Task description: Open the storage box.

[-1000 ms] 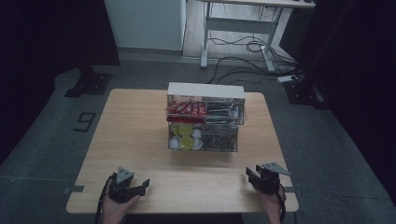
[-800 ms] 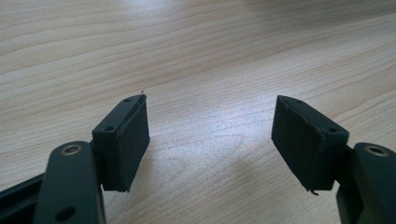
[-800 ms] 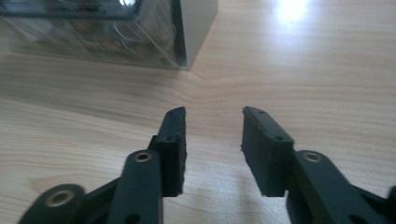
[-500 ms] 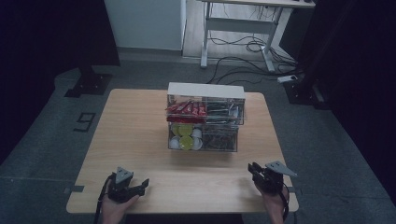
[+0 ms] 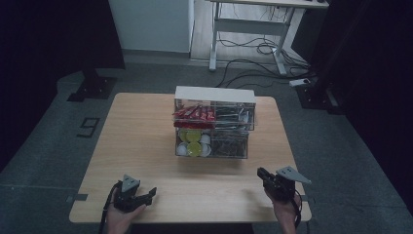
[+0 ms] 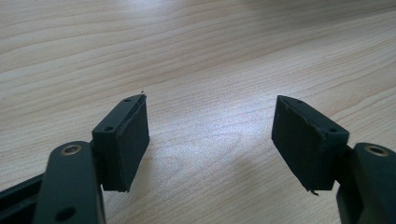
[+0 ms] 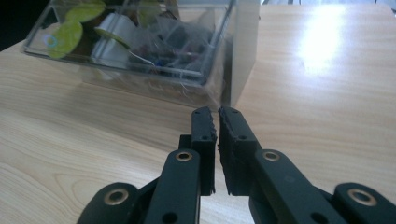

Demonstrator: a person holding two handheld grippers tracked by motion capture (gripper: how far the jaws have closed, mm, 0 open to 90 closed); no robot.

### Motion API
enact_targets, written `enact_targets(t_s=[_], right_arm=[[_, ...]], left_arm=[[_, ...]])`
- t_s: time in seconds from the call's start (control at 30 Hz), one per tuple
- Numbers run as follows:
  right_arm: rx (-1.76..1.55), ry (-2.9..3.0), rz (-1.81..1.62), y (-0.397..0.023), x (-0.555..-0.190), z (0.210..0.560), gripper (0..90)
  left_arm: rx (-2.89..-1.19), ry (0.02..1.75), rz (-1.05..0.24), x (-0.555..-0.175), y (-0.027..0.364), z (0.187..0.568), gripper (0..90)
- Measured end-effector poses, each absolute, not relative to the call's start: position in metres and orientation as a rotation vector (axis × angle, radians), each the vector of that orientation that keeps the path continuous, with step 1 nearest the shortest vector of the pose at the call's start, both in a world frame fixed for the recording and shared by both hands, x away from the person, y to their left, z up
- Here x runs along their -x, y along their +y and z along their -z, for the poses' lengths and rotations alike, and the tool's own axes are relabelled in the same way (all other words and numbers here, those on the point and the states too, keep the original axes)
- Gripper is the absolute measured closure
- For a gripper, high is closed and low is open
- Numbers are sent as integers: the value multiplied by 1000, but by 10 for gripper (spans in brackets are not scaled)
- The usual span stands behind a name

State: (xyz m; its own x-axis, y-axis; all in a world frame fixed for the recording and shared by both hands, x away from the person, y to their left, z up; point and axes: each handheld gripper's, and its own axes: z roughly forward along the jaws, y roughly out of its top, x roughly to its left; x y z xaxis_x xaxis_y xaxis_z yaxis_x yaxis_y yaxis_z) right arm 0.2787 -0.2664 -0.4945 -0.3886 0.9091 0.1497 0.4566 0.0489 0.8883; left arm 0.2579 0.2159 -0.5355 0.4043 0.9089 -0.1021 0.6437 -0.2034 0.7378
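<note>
1. Nearest the table's front edge, the left gripper [image 5: 132, 195] rests low over bare wood, its jaws standing wide apart with nothing between them; its own view shows only wood grain between the pads [image 6: 126, 140].
2. At the same near edge on the other side, the right gripper [image 5: 273, 181] points toward the middle of the table. Its jaws have just been closing and now stand nearly together, with nothing caught between them.
3. Beyond both, well apart from either gripper, the clear organiser [image 5: 214, 124] sits at the centre of the table [image 5: 141, 141], two tiers under a white top.
4. Its upper tier holds red packets [image 5: 194, 114] on the left; the lower left drawer holds green-lidded pods [image 5: 191, 141].
5. The right compartments hold dark items, possibly tea bags with strings, though the glare makes that unsure.
6. By my judgement no work on the organiser has begun: every compartment looks full and shut, and reaching, opening and picking are all left.
</note>
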Motion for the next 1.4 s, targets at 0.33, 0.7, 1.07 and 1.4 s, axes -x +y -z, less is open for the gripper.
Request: enact_targets(t_s=[0.33, 0.7, 1.07, 1.4], right_arm=[[-1320, 1862, -1341, -259, -277, 476, 852], [-1308, 1880, -1377, -250, -285, 472, 863], [-1261, 1898, -1399, -233, -294, 464, 877], [-1233, 1901, -1405, -217, -302, 459, 883]], left_arm=[[-1941, 1322, -456, -258, 216, 536, 277], [-1955, 1312, -453, -257, 213, 537, 277], [-1954, 1313, -456, -257, 214, 537, 277], [-1952, 1317, -457, -256, 215, 537, 277]])
